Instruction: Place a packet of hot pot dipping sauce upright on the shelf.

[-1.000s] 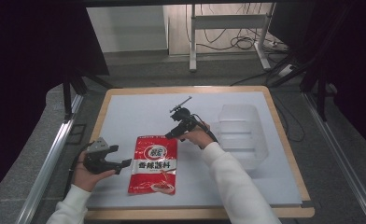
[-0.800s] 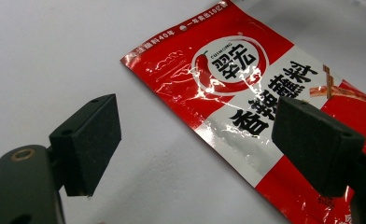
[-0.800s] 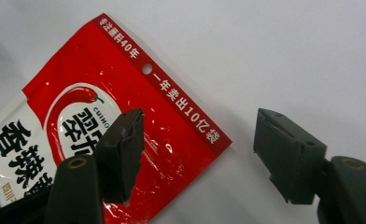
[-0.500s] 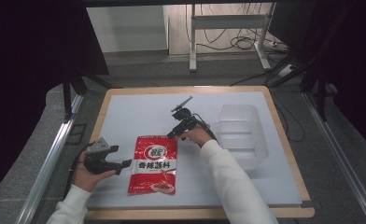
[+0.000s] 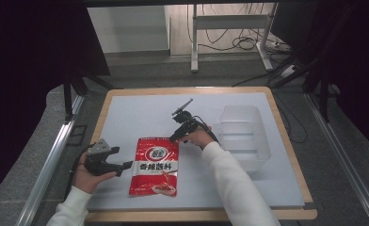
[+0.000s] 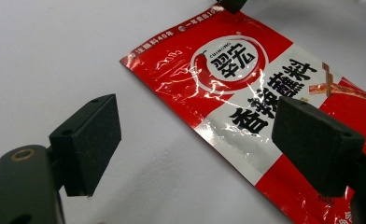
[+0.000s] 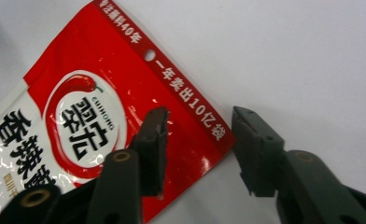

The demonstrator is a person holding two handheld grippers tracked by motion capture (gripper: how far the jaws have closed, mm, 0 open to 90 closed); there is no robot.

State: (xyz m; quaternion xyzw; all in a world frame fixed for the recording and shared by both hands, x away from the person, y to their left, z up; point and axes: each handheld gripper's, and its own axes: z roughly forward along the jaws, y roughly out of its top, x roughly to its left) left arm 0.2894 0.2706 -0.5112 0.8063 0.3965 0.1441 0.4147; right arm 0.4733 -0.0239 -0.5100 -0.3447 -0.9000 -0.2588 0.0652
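Since a second ago our right gripper has dipped to the packet's top corner, its jaws just closing yet not pinching, the corner between them. We hold the left gripper wide open, empty, beside the packet, flat on the desk. We judge the pickup beginning: next, pinch the corner and lift.

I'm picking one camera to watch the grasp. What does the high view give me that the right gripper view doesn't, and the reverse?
High view: the clear plastic bin right of the packet, the left hand-held gripper by the packet's left edge, and the wooden-rimmed table.

Right gripper view: the right hand-held gripper with its jaws straddling the packet's top corner, having just been closing, pads not yet pressing, and the hang hole.

Both: the red seasoning packet lying flat on white.
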